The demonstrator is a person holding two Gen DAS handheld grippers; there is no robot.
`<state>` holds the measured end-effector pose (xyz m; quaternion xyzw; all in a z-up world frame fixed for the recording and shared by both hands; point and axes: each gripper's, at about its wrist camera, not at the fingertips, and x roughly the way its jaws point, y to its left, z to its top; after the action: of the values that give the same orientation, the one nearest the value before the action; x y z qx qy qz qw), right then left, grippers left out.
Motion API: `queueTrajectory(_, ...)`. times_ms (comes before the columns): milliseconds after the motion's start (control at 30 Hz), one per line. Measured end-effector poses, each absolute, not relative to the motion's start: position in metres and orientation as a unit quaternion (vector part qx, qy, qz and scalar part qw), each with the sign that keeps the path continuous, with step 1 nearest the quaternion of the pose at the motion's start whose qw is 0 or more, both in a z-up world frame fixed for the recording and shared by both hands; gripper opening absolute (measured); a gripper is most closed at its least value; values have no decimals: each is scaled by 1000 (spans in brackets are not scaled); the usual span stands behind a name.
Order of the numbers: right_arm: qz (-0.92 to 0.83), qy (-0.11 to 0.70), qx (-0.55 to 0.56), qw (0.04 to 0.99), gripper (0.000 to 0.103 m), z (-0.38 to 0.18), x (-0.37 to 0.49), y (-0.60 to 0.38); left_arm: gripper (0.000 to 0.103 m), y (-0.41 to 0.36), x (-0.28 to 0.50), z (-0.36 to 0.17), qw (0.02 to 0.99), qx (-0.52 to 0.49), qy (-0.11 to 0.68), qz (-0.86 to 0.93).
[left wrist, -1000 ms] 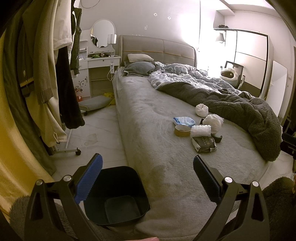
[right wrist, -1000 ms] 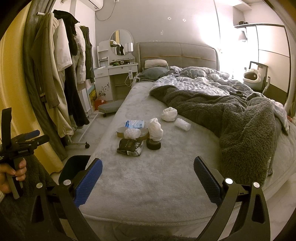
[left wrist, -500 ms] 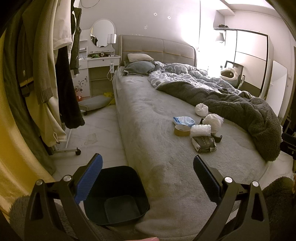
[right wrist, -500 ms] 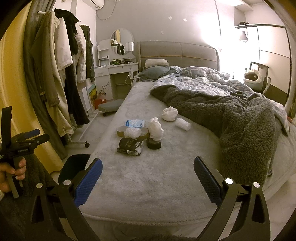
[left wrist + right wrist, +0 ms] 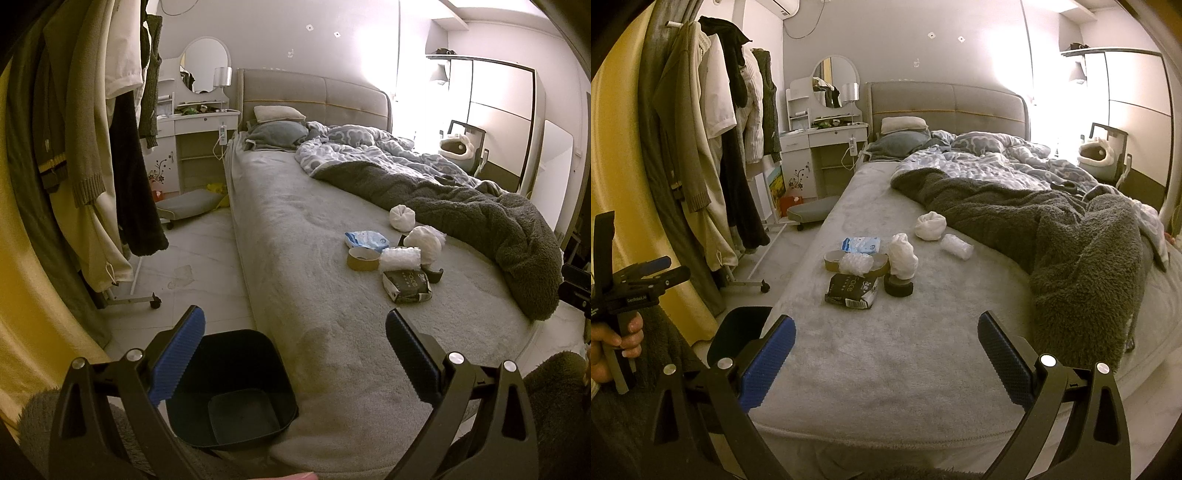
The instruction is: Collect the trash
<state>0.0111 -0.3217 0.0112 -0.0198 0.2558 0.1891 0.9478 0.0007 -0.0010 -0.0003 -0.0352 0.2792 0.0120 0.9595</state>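
The left gripper [image 5: 293,354] is spread wide and empty above the foot corner of the bed [image 5: 295,258], with the dark bin [image 5: 229,387] on the floor right below it, against the bed's side edge. The right gripper [image 5: 886,358] is also spread and empty over the foot edge. The trash [image 5: 871,266], a cluster of wrappers, tape rolls and crumpled tissues, lies mid-bed, well ahead of both grippers, beside the grey blanket [image 5: 1071,258].

Both hand-held grippers (left [image 5: 293,354], right [image 5: 886,356]) agape, empty
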Motion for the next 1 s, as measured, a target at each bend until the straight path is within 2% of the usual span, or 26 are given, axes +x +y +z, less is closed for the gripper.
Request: queueTrajectory(1000,187,271,-37,944,100,0,19,-310,100,-17,-3,-7,956,-38,292,15)
